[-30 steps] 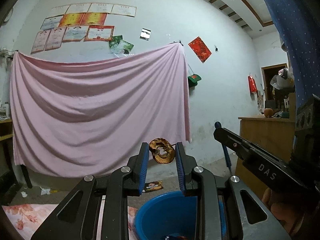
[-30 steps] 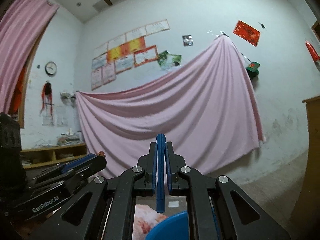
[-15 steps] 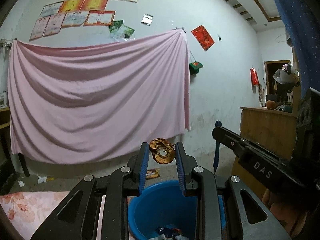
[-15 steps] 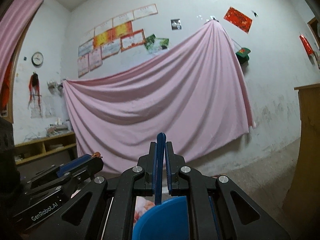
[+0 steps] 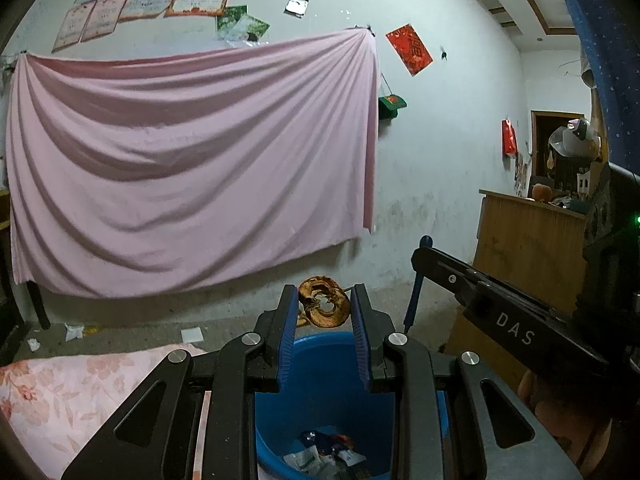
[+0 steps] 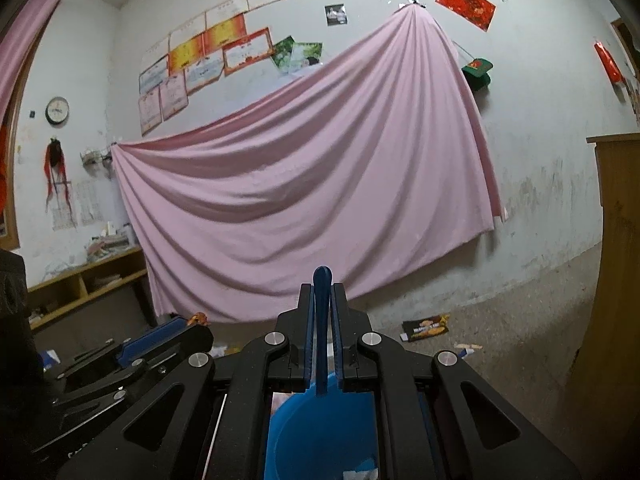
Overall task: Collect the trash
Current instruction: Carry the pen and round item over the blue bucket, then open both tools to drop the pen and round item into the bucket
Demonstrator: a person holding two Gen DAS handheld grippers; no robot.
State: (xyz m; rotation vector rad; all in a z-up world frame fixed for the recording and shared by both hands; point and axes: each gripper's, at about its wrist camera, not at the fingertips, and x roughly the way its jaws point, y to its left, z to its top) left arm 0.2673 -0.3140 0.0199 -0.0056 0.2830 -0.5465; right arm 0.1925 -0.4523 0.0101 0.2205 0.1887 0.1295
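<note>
Pink sheet (image 5: 192,168): hangs on the wall well beyond both sets of fingers, filling most of each view.
Wooden cabinet (image 5: 532,252): stands off to the right of the left gripper's fingers, against the far wall.
Floral cloth (image 5: 72,392): lies below and to the left of the left gripper's fingers, beside the bucket.
Blue bucket (image 5: 332,396): sits directly beneath the left gripper's fingers, its opening facing up; wrappers and scraps of paper (image 5: 324,456) lie at its bottom.
Bucket handle (image 6: 322,320): a thin blue strip standing upright between the right gripper's fingers.
Right gripper (image 6: 322,292): fingers nearly pressed together, pinching the bucket handle; in the left wrist view it reaches in from the right, alongside the left gripper's fingers.
Left gripper (image 5: 324,300): blue pads partly spread, clamping a brown ring-shaped scrap at their tips.
Brown ring-shaped scrap (image 5: 323,307): dried-looking with a torn, pale centre, held between the left fingertips, above the bucket's far rim.
Floor litter: a dark snack wrapper (image 6: 426,327) lies on the concrete ahead and right of the right gripper's fingers; white paper bits (image 5: 192,334) lie ahead and left of the left gripper's fingers.
</note>
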